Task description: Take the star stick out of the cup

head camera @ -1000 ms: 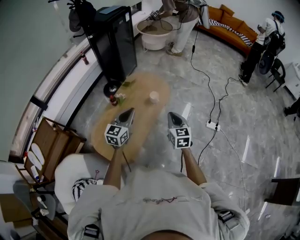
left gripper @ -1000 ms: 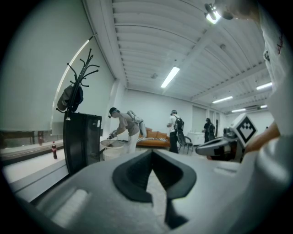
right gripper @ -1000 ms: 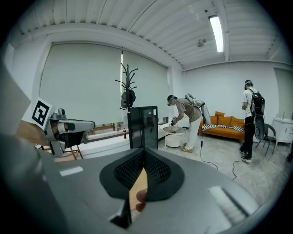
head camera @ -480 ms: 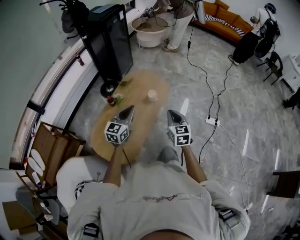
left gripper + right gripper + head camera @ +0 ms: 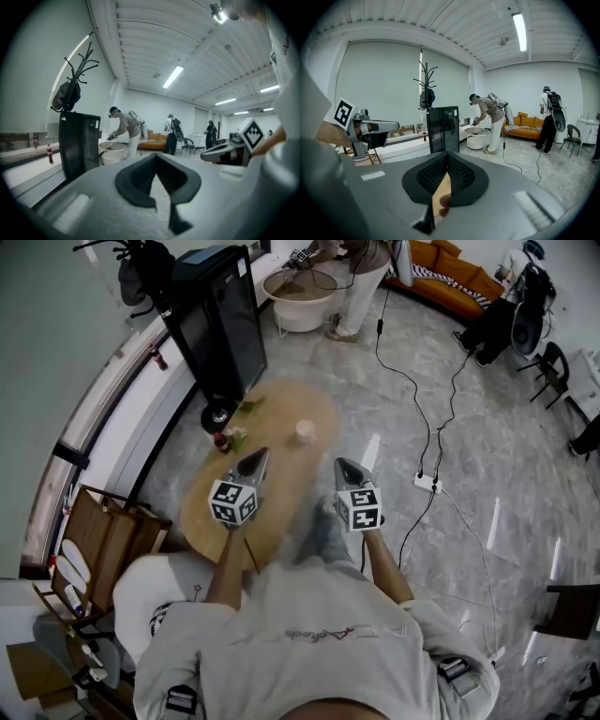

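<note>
"What's the room like?"
"I see an oval wooden table on a grey marble floor, with a black cabinet at eleven o'clock."
"And the star stick?"
"The cup stands on the table at twelve o'clock. The star stick is too small for me to tell its axis."
"Grippers?"
"My left gripper and right gripper are both pressed together, pinching nothing."

Black cabinet, orange sofa (far corner)
</note>
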A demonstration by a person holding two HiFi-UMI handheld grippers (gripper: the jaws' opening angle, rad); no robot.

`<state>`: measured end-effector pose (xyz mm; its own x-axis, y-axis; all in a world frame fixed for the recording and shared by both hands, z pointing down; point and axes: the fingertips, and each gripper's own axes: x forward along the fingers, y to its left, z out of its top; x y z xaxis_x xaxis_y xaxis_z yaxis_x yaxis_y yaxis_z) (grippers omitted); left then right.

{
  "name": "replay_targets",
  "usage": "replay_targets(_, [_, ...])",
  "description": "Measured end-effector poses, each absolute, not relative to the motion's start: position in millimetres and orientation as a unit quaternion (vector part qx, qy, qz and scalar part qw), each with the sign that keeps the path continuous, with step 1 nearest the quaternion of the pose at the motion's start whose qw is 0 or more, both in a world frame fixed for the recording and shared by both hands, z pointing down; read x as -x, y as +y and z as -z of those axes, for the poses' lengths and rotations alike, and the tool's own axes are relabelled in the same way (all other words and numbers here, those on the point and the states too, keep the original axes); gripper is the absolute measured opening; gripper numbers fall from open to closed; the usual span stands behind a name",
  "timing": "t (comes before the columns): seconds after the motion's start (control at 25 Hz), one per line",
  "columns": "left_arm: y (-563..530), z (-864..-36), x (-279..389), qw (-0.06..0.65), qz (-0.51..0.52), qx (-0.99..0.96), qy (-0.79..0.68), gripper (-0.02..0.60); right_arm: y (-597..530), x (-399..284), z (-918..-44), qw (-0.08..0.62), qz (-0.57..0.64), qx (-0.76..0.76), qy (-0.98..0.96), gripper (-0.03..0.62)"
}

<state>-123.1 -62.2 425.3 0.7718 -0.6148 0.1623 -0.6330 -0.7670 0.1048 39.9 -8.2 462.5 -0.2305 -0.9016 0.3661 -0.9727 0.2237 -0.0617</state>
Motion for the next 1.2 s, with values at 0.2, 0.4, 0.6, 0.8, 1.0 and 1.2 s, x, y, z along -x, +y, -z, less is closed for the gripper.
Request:
replay_targets(0.2, [-81.9,-427.9,116.2,0.080,-0.062,-0.937,-0.334,0.000,-28.1,-42.6,-465.2,0.126,-0.148,-0.602,-0.774,0.005])
replay_targets(0.4, [-113.6,-430.6,97.0,0.083,-0.062,-0.936,-0.338,0.000,-59.0,-55.8,-469.5,0.137,-0.146,-0.592,-0.781,0.005])
replay_targets(0.6, [-149.1,-419.9,74.8,0.083,-0.058,-0.934,-0.344,0.000,-94.3,-75.6,-464.7,0.147,-0.146,-0.583,-0.786,0.005])
replay_targets(0.8, [-187.3,-417.9,55.4,0.088,-0.063,-0.928,-0.357,0.000,-137.4,-95.2,-462.0,0.149,-0.150,-0.569,-0.795,0.005])
replay_targets(1.0, [-230.5,-415.4,34.3,0.089,-0.068,-0.921,-0.374,0.000,-186.0,-119.4,-460.1,0.150,-0.152,-0.553,-0.805,0.005])
replay_targets(1.2, [-275.6,-409.9,14.3,0.088,-0.069,-0.913,-0.393,0.000,-235.7,-142.7,-458.0,0.152,-0.149,-0.537,-0.817,0.005])
